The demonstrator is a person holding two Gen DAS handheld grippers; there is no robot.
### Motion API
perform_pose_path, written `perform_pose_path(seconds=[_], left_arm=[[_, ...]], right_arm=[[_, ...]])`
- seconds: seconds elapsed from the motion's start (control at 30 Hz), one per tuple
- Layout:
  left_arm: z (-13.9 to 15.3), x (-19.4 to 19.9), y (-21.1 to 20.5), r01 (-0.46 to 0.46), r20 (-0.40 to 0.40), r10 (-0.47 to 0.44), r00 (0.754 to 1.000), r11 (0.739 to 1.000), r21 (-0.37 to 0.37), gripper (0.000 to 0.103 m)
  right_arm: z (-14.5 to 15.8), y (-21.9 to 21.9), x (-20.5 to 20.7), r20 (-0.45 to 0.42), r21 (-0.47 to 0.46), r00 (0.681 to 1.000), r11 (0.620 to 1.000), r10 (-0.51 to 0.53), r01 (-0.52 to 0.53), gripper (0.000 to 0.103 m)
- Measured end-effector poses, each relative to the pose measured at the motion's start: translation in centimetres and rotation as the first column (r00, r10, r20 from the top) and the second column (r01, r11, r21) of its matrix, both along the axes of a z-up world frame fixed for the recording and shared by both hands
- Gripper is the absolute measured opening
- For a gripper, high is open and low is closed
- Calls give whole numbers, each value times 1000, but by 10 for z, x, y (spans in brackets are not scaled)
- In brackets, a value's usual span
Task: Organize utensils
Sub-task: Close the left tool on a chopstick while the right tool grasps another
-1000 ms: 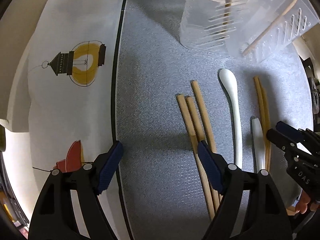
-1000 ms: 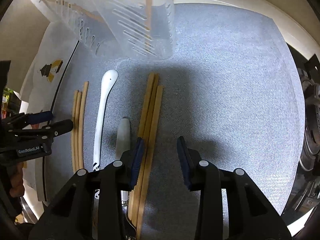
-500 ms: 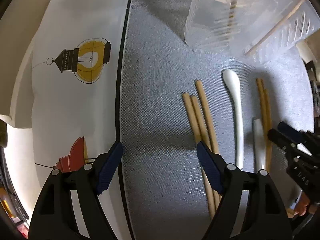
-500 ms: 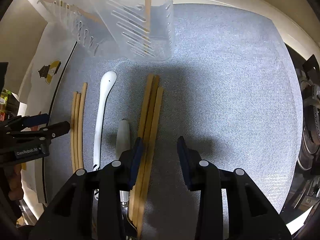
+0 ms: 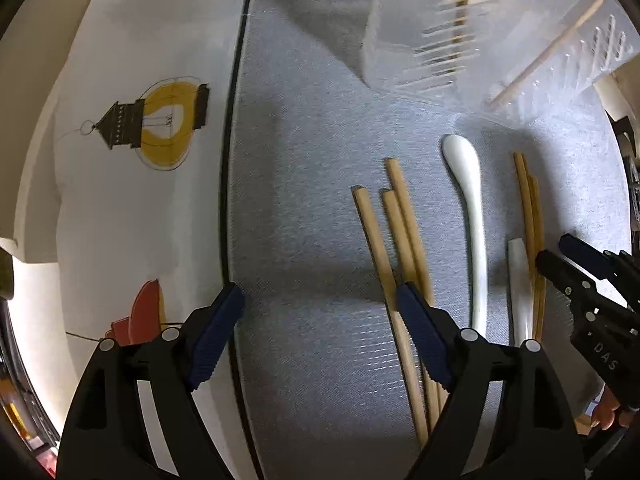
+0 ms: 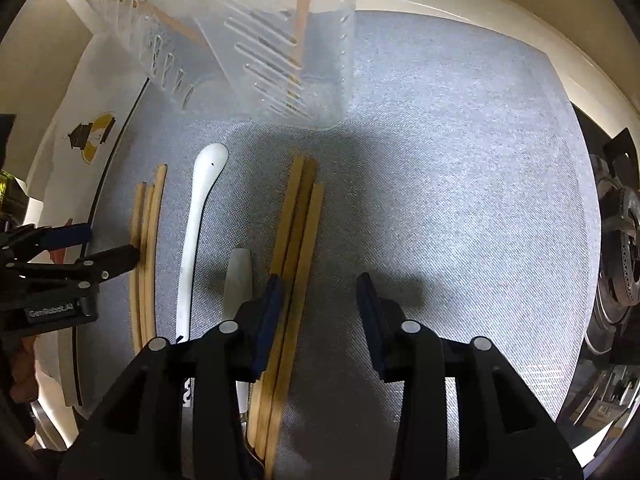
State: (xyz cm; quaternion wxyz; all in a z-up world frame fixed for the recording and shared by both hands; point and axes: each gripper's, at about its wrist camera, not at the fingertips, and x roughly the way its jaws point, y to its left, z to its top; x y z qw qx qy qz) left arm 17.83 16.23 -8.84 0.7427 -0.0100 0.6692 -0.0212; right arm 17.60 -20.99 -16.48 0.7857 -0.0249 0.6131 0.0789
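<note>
On the grey mat (image 5: pixel 304 208) lie three wooden chopsticks (image 5: pixel 394 236) at the left, a long white spoon (image 5: pixel 472 220), a white-handled utensil (image 5: pixel 520 280) and a second bundle of chopsticks (image 5: pixel 532 240). A clear plastic utensil holder (image 5: pixel 460 28) at the far end has chopsticks in it. My left gripper (image 5: pixel 320 312) is open and empty above the mat, its right finger over the left chopsticks. My right gripper (image 6: pixel 320 296) is open and empty, its left finger beside the right chopstick bundle (image 6: pixel 296 240). The white spoon (image 6: pixel 196 224) and left chopsticks (image 6: pixel 146 248) show there too.
A white cloth with a lantern print (image 5: pixel 156 124) lies left of the mat. The clear holder (image 6: pixel 280 44) stands at the mat's far end. A stove burner (image 6: pixel 620 248) is at the right edge.
Both grippers have shifted only slightly; the left view has drawn back a little toward the near edge. Nothing was picked up or let go.
</note>
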Motion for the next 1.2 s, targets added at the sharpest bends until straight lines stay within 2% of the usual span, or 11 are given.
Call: perform_pose_path(seconds=[0.1, 0.17, 0.27, 0.33, 0.57, 0.63, 0.7, 0.97, 1.07, 1.13, 1.2], left_arm=[[0, 1, 4, -2, -4, 2, 1000, 1000, -1, 79], [0, 3, 7, 7, -6, -7, 1000, 1000, 3, 79], [-2, 12, -1, 33, 1, -33, 999, 999, 42, 74], [-3, 14, -4, 35, 0, -35, 999, 998, 42, 74], [-3, 24, -3, 38, -6, -38, 999, 998, 40, 74], [-3, 24, -4, 39, -3, -39, 999, 998, 39, 74], [-4, 26, -2, 39, -3, -39, 999, 999, 38, 74], [-3, 25, -4, 38, -4, -38, 999, 999, 36, 75], [-3, 26, -2, 41, -3, -41, 999, 998, 36, 75], [-1, 11, -2, 40, 3, -40, 999, 998, 39, 76], [0, 9, -4, 35, 6, -35, 999, 999, 37, 76]], right_arm=[[-1, 3, 2, 3, -9, 1000, 1000, -1, 1, 39], [-3, 7, 0, 6, -33, 1000, 999, 4, -4, 31], [-4, 0, 4, -41, 65, 999, 997, -28, 31, 24], [-4, -5, 7, -53, 82, 998, 995, -46, 50, 18], [6, -25, 11, -74, 162, 993, 982, -88, 99, 22], [10, -31, 11, -46, 122, 995, 988, -94, 99, 22], [7, -31, 12, -55, 74, 995, 993, -84, 88, 22], [6, -43, 13, -57, 108, 996, 991, -70, 76, 22], [4, -40, 12, -45, 77, 998, 996, -51, 54, 21], [5, -36, 11, -36, 55, 999, 998, -38, 40, 23], [2, -19, 10, -19, -8, 1000, 1000, -11, 10, 23]])
